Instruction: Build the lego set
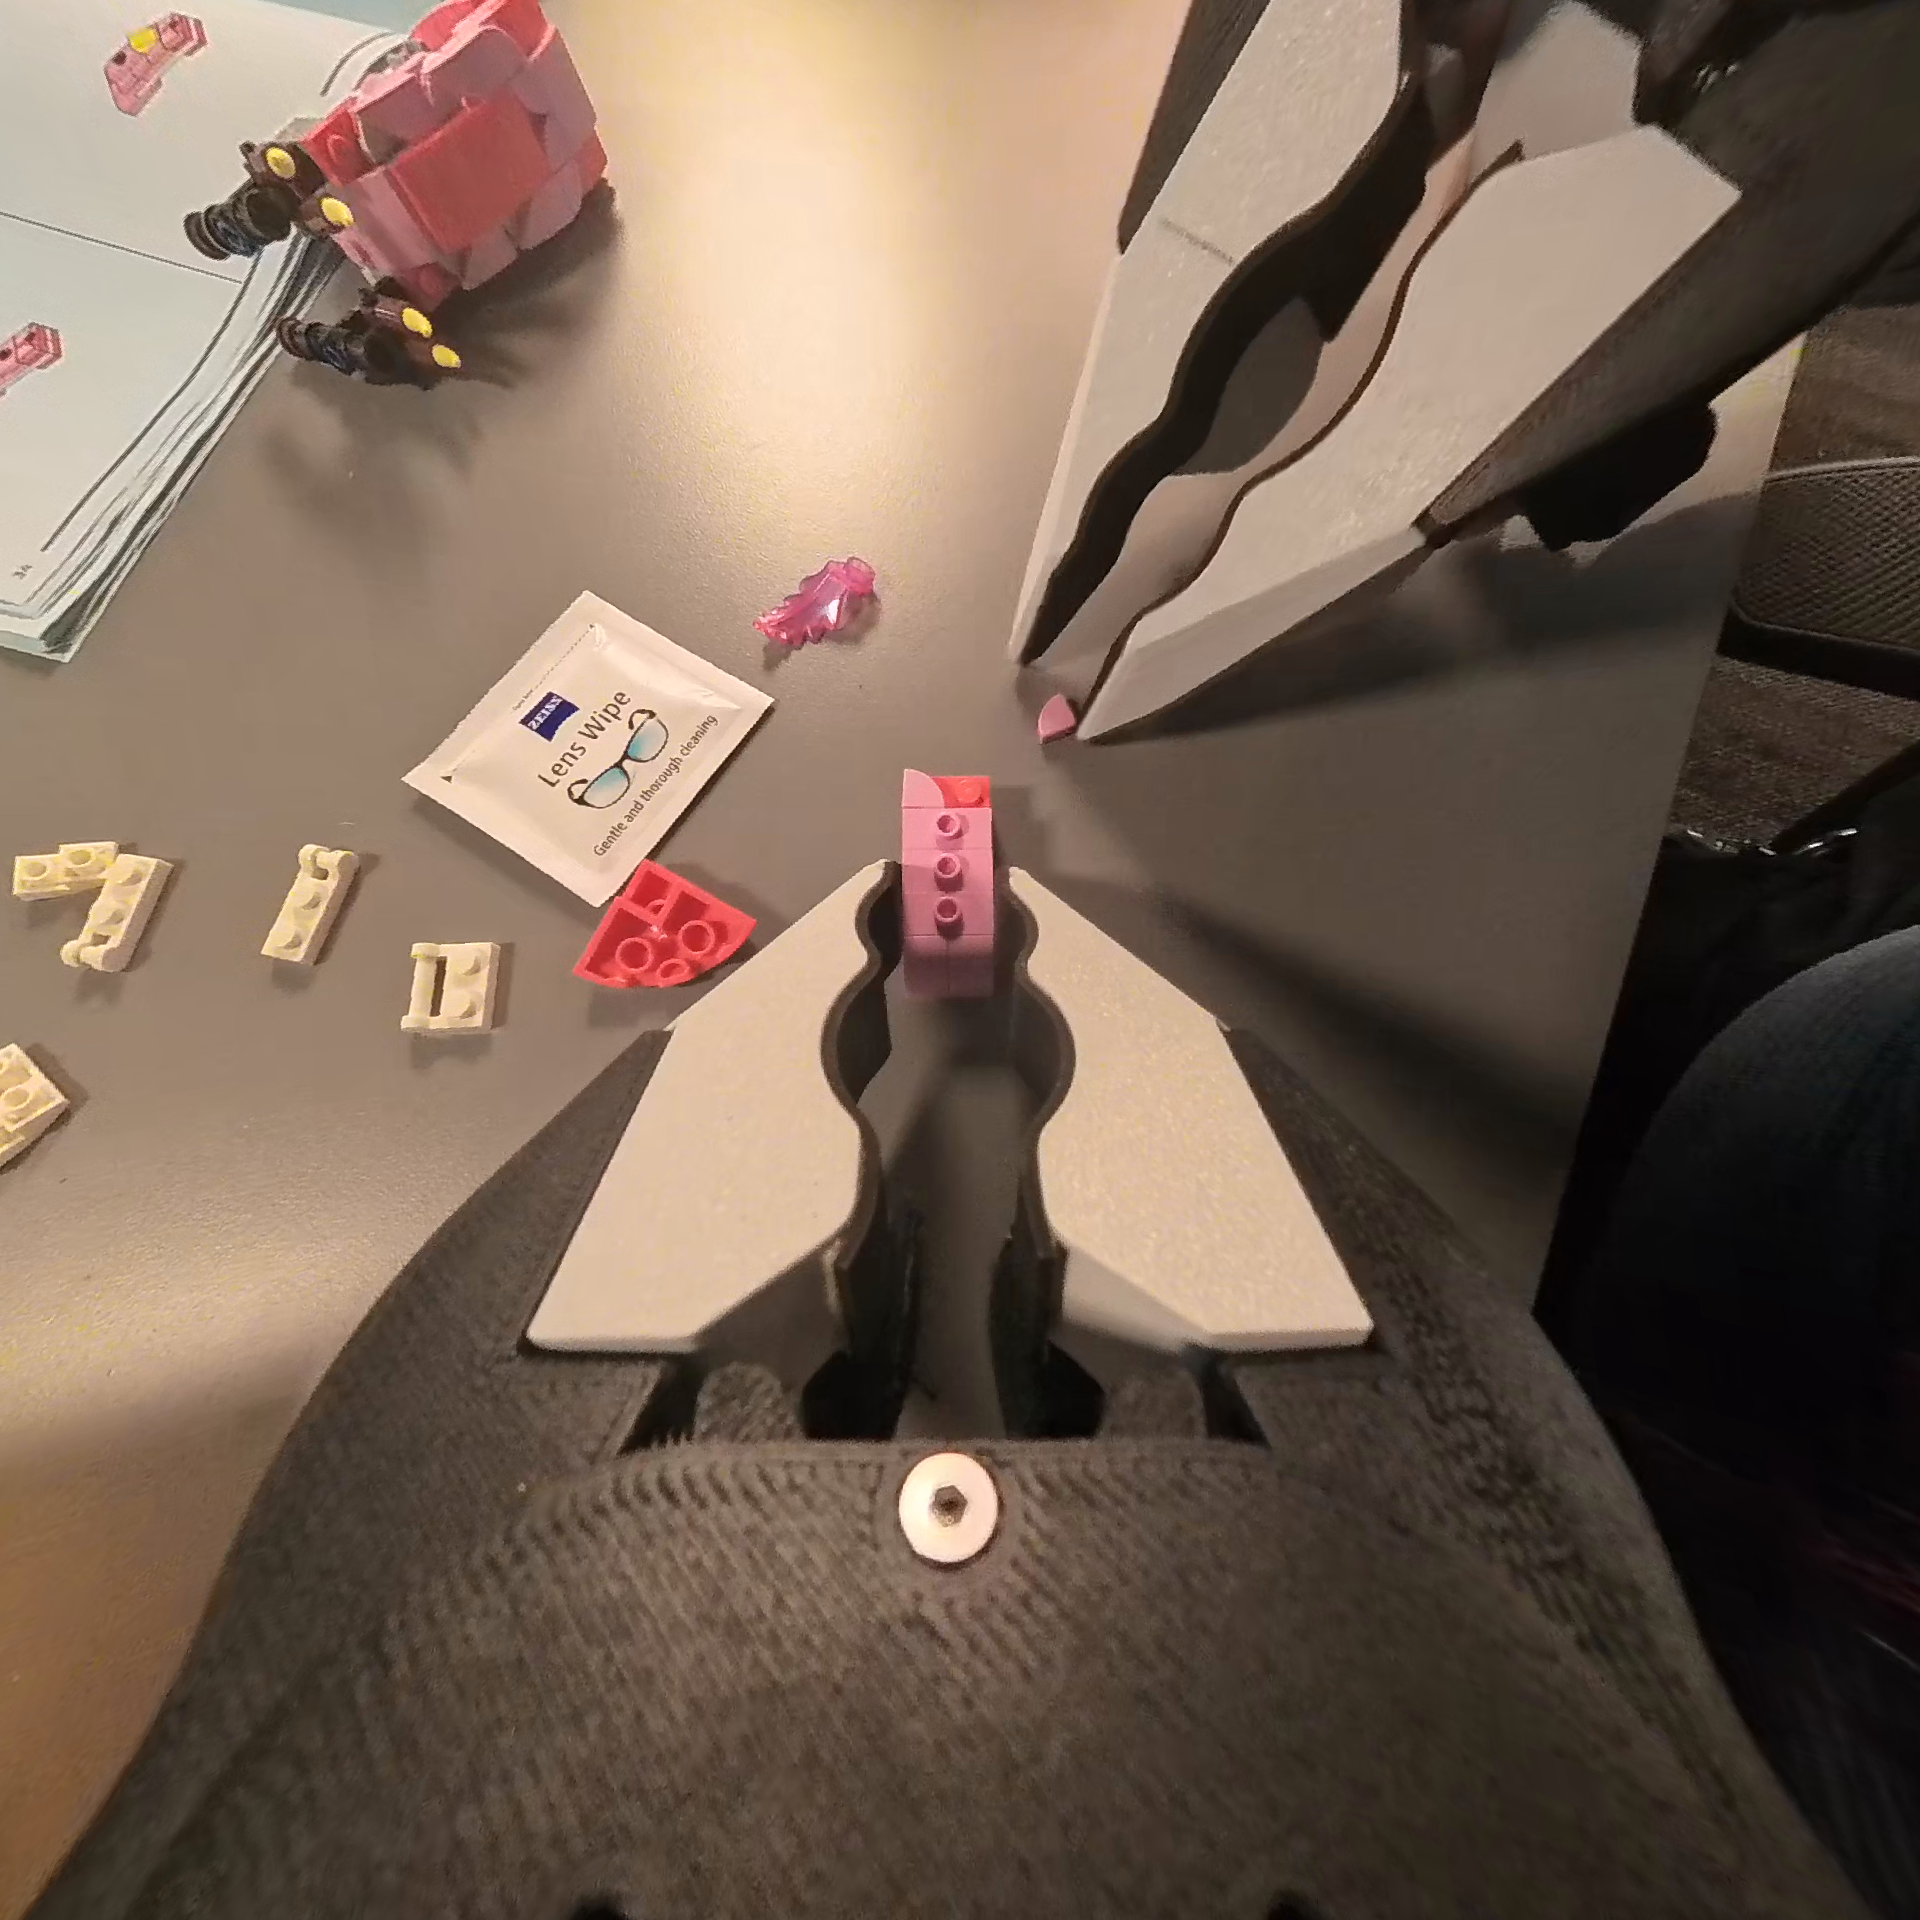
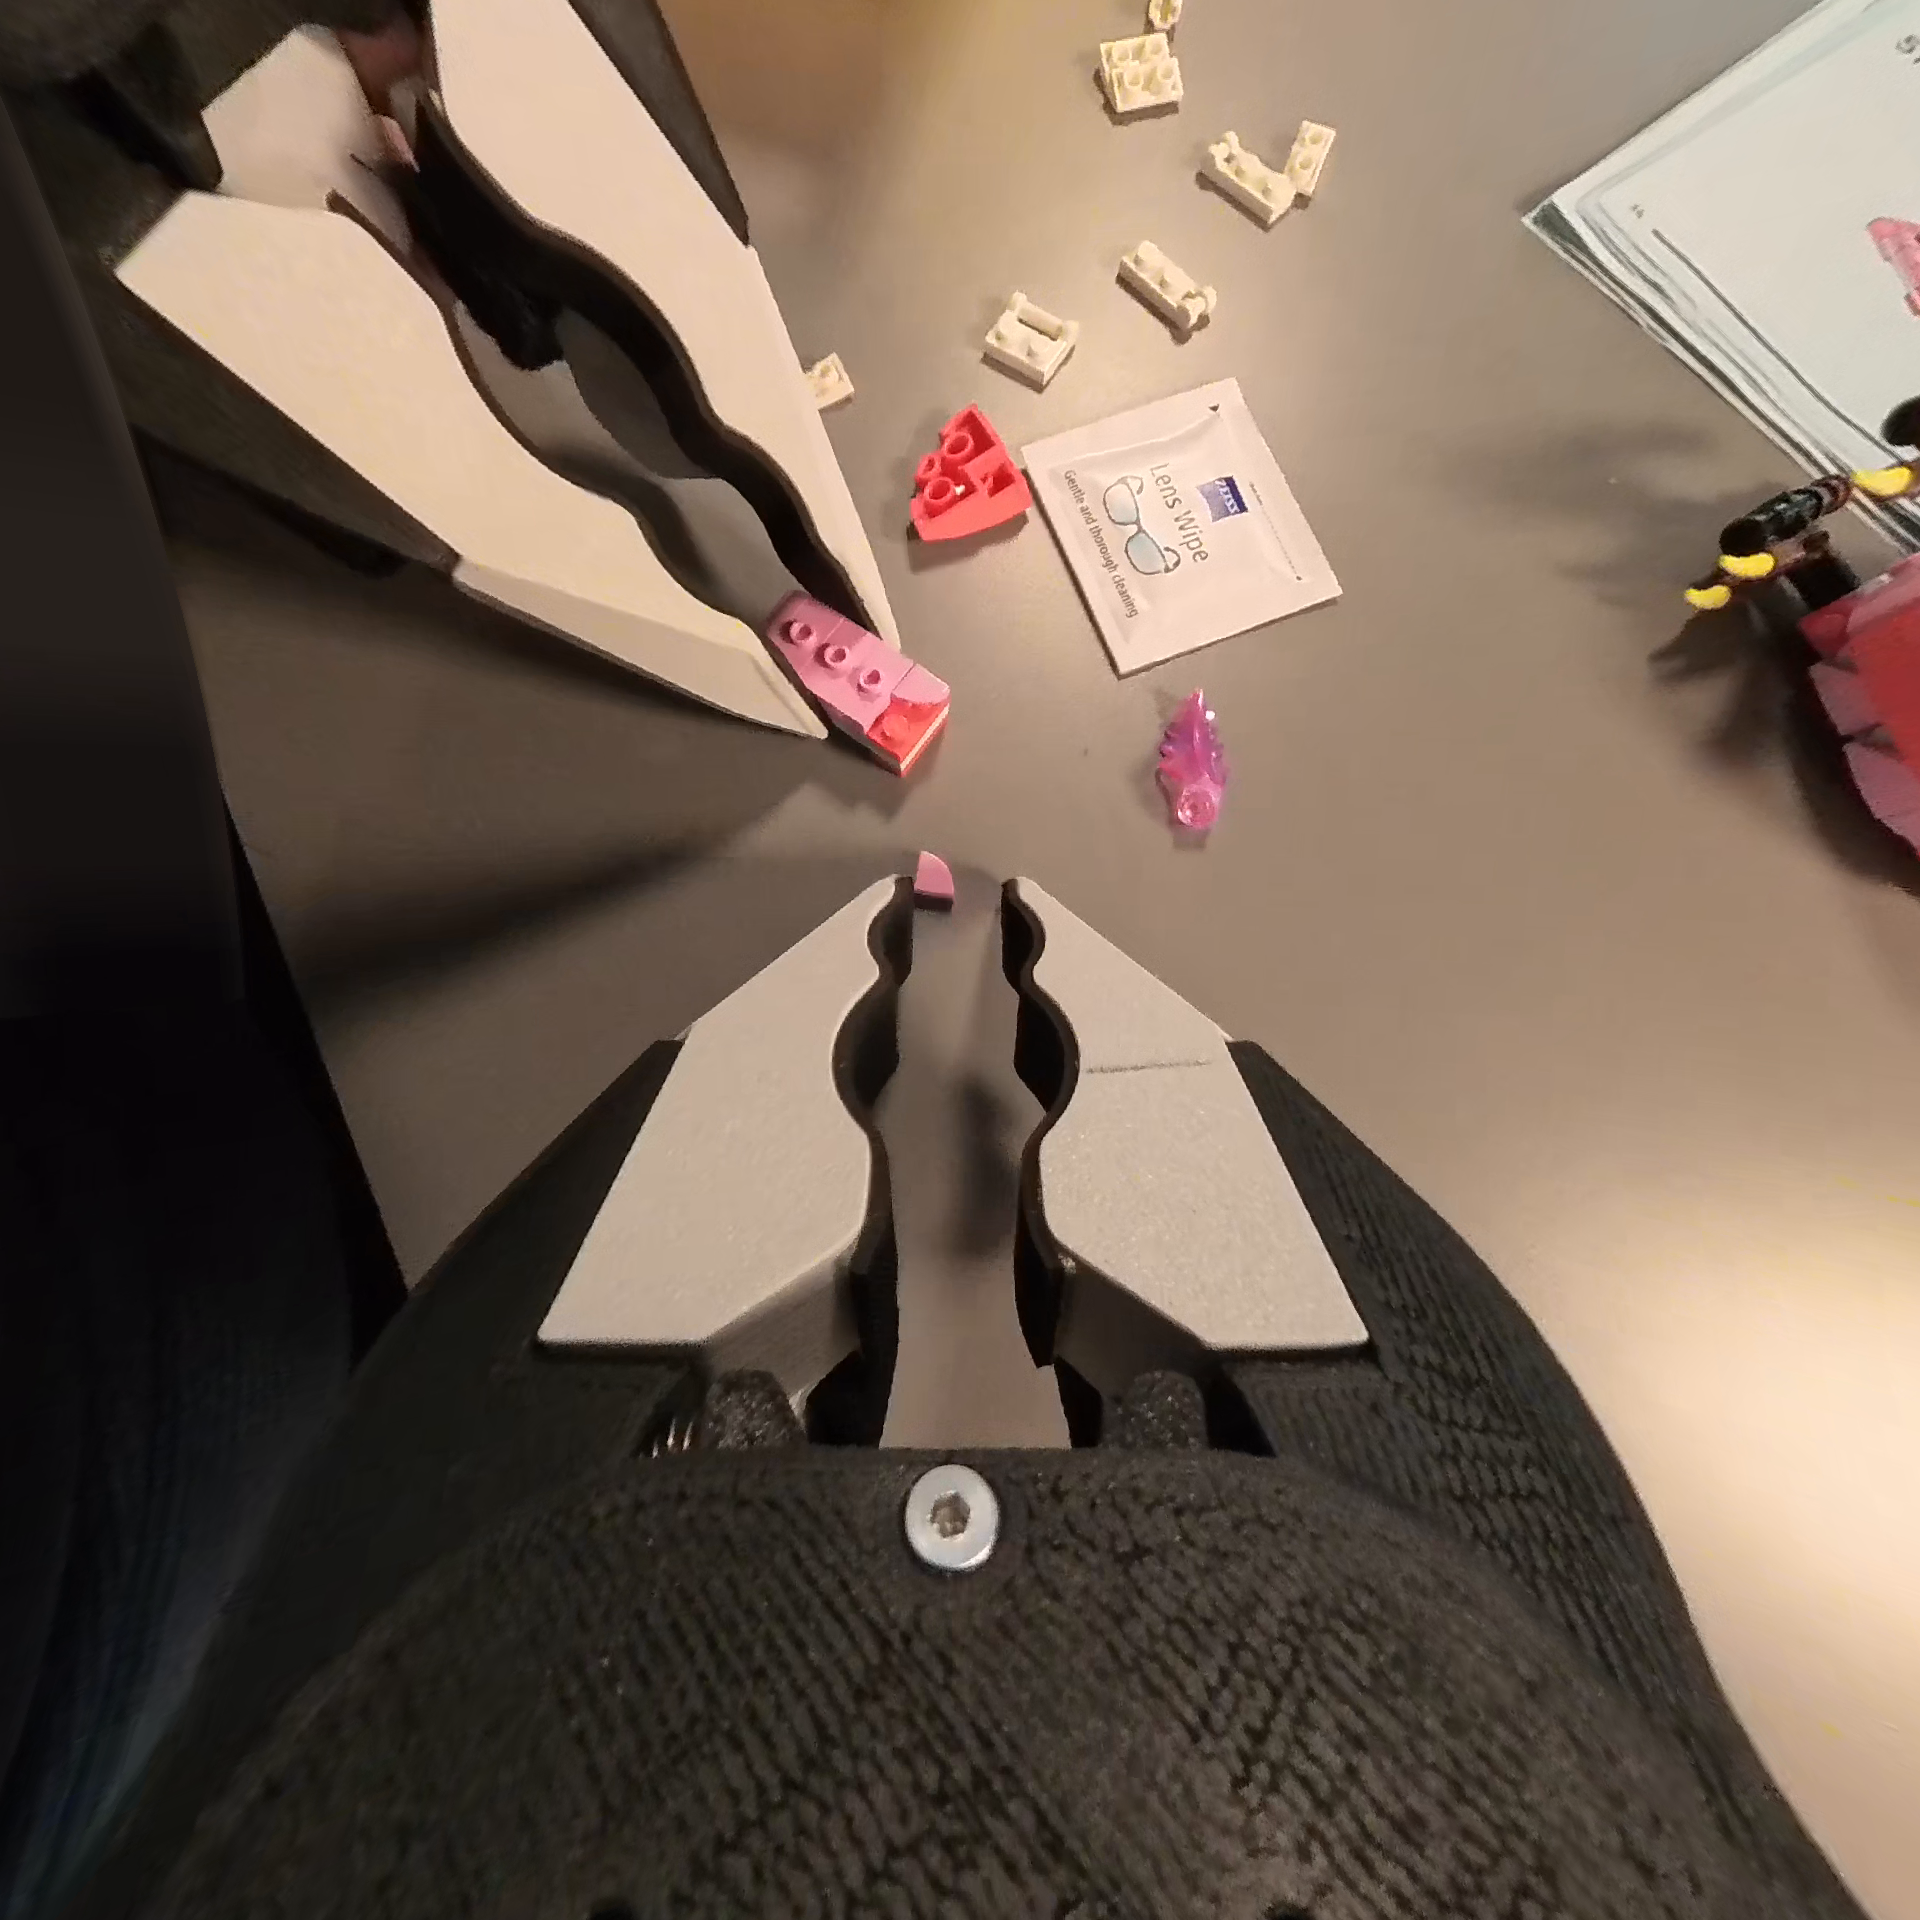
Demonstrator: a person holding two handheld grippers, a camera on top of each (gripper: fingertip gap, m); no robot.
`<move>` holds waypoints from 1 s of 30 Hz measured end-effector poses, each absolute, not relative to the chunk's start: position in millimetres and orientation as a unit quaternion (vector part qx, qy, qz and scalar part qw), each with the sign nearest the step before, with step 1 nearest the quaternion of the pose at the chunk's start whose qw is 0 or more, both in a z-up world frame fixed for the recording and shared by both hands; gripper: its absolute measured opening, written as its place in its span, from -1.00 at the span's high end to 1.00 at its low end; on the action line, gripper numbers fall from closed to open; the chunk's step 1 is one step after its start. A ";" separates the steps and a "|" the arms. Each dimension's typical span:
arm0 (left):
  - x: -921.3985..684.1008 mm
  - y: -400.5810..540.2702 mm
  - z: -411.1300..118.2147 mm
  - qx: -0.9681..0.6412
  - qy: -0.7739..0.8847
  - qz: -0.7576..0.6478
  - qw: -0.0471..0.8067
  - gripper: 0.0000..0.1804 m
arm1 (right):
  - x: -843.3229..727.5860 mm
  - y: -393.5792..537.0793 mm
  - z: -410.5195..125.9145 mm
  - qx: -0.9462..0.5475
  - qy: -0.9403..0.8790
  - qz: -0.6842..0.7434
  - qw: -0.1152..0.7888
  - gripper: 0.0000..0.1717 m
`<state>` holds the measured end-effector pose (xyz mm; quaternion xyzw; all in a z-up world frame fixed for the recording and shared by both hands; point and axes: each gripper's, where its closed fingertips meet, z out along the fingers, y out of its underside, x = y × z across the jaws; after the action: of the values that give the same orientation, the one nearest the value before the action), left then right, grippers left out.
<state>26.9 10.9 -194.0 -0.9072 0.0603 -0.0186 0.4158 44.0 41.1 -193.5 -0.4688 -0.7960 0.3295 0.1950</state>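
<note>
My left gripper (image 1: 948,883) is shut on a small brick stack (image 1: 948,894): lavender studded bricks with a red brick at the far end, held just above the grey table (image 1: 727,468). The right wrist view shows the same stack (image 2: 852,675) between the left gripper's fingertips. My right gripper (image 2: 951,894) is open with its tips low at the table. A small lavender quarter-round tile (image 2: 932,881) lies on the table right by its left fingertip, and the right pad stands clear of it. The tile also shows in the left wrist view (image 1: 1058,717) at the right gripper's tips (image 1: 1060,686).
A red quarter-round plate (image 1: 665,935), a white wipe sachet (image 1: 587,743), a clear pink feather-like piece (image 1: 821,601) and several cream hinge pieces (image 1: 312,904) lie on the table. A pink and red brick model (image 1: 457,156) and an open booklet (image 1: 104,364) are at the far left. The table's edge (image 1: 1662,831) runs on the right. Left tips to right tips: about 4 centimeters.
</note>
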 end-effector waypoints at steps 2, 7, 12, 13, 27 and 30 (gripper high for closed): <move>26.8 11.0 -194.0 -0.907 0.060 -0.018 0.416 0.82 | 44.0 42.7 -192.9 -0.471 -0.793 0.332 0.197 0.81; 26.6 11.1 -194.1 -0.907 0.060 -0.019 0.416 0.82 | 46.5 39.8 -193.6 -0.459 -0.800 0.334 0.194 0.81; 26.6 11.1 -194.1 -0.907 0.060 -0.019 0.416 0.82 | 51.6 32.9 -193.3 -0.445 -0.807 0.349 0.172 0.80; 26.6 11.1 -194.1 -0.907 0.060 -0.019 0.416 0.82 | 53.0 31.9 -193.3 -0.442 -0.809 0.350 0.167 0.81; 27.9 10.6 -194.0 -0.906 0.071 -0.027 0.416 0.82 | 50.5 27.8 -189.9 -0.241 -0.878 0.384 0.153 0.78; 28.5 10.3 -194.1 -0.906 0.076 -0.030 0.416 0.82 | 51.2 27.4 -192.4 -0.189 -0.892 0.387 0.137 0.78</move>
<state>28.5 10.3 -194.1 -0.9058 0.0759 -0.0303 0.4157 51.2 27.4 -192.4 -0.1891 -0.8922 0.3868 0.1365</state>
